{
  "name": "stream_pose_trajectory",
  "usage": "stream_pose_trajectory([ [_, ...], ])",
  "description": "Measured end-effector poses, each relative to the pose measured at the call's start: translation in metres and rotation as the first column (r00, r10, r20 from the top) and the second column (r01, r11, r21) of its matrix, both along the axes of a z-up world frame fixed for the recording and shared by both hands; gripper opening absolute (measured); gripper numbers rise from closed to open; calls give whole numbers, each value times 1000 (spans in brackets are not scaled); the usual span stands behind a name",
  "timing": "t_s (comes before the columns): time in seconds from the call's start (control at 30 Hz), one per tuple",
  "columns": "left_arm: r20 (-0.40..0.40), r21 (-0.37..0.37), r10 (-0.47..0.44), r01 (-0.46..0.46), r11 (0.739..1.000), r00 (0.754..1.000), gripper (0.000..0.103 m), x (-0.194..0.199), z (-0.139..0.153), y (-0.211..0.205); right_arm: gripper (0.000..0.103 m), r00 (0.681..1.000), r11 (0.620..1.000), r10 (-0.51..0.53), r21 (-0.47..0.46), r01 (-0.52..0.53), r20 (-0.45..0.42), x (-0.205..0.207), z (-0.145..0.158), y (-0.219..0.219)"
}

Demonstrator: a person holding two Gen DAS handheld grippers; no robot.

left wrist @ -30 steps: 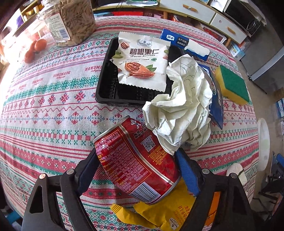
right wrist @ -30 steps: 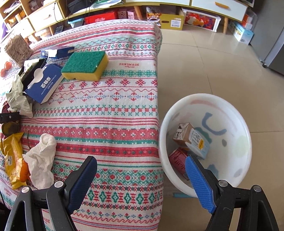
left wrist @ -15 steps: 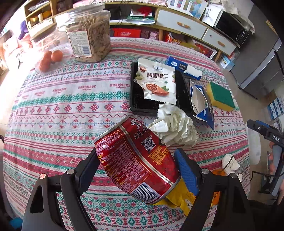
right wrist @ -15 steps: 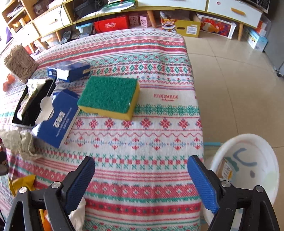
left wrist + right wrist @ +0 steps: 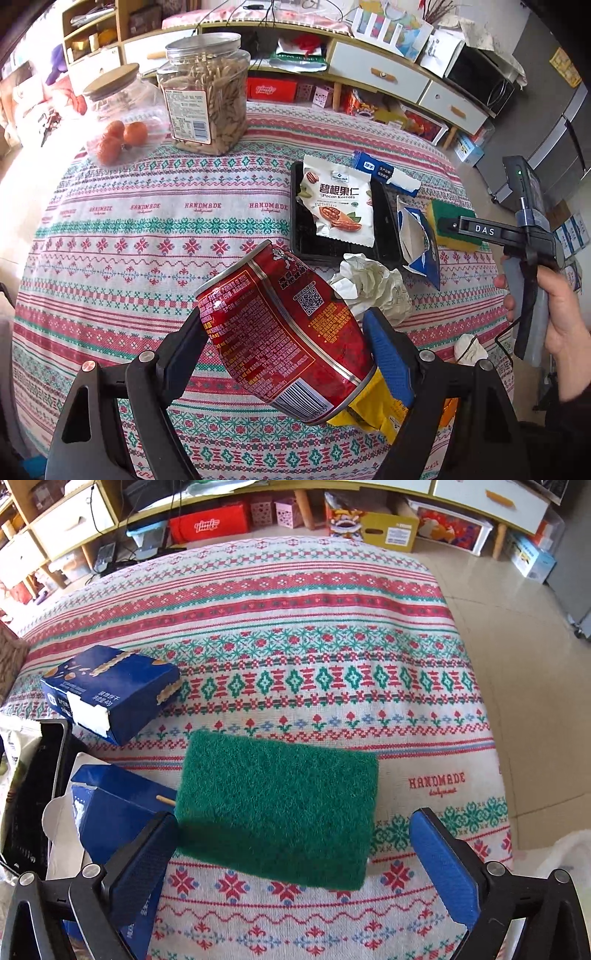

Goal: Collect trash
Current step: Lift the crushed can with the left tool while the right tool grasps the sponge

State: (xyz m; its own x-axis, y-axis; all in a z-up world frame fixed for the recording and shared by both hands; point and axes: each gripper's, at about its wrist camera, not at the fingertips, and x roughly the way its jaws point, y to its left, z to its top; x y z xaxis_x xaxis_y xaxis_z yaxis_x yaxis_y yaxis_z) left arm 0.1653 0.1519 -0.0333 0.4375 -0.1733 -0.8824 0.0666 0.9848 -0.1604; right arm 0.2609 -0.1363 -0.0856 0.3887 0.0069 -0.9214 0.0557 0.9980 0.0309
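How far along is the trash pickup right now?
Done: nothing can be confirmed; no bin shows in either view. In hand: the left gripper is shut on the red can, lifted off the tablecloth. The right gripper is open over the green sponge. Left: crumpled paper, yellow wrapper, torn blue box, pecan bag.

Black frames, blue jaws, silver screws, bare hand
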Motion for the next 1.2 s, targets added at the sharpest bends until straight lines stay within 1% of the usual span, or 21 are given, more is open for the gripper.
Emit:
stream_pose_trajectory([
  [0.17,6,3,7,-7,1000,1000,86,-4,1,0,101,1000,999,15,46,-15,-4,1,-8,3],
  [0.23,11,-1,6,-6,1000,1000,86,-6,2,-2,86,1000,996,18,92,-19,5,-2,-7,-1],
  [0.27,14,-3,3,-3,1000,1000,86,-7,3,-3,80,1000,990,25,140,-27,14,-4,-5,-4],
  [0.3,18,-5,-1,1,1000,1000,86,-9,4,-5,74,1000,986,23,168,-25,16,-7,-3,-7],
  [0.33,23,-6,-6,6,1000,1000,86,-11,5,-8,71,1000,985,22,173,-25,23,-11,0,-10],
  [0.37,27,-5,-12,12,1000,1000,86,-12,7,-10,62,999,982,29,187,-34,33,-16,5,-12],
  [0.4,31,-5,-20,20,1000,999,86,-13,8,-13,57,998,979,34,197,-42,43,-21,10,-15],
  [0.5,44,-3,-47,47,999,998,86,-18,12,-25,45,996,979,58,194,-69,62,-38,24,-21],
  [0.6,55,1,-75,75,997,996,86,-22,15,-37,40,993,981,87,167,-99,74,-56,36,-24],
  [0.73,68,13,-111,110,994,992,86,-29,18,-52,33,990,976,98,184,-115,98,-82,52,-36],
  [0.97,85,32,-179,177,984,980,86,-36,21,-82,33,988,975,87,190,-111,129,-125,73,-64],
  [1.1,93,27,-214,213,977,972,86,-40,24,-103,33,988,975,50,206,-80,146,-149,83,-86],
  [1.2,101,18,-244,243,970,964,86,-42,28,-123,33,985,972,22,226,-61,172,-168,83,-106],
])
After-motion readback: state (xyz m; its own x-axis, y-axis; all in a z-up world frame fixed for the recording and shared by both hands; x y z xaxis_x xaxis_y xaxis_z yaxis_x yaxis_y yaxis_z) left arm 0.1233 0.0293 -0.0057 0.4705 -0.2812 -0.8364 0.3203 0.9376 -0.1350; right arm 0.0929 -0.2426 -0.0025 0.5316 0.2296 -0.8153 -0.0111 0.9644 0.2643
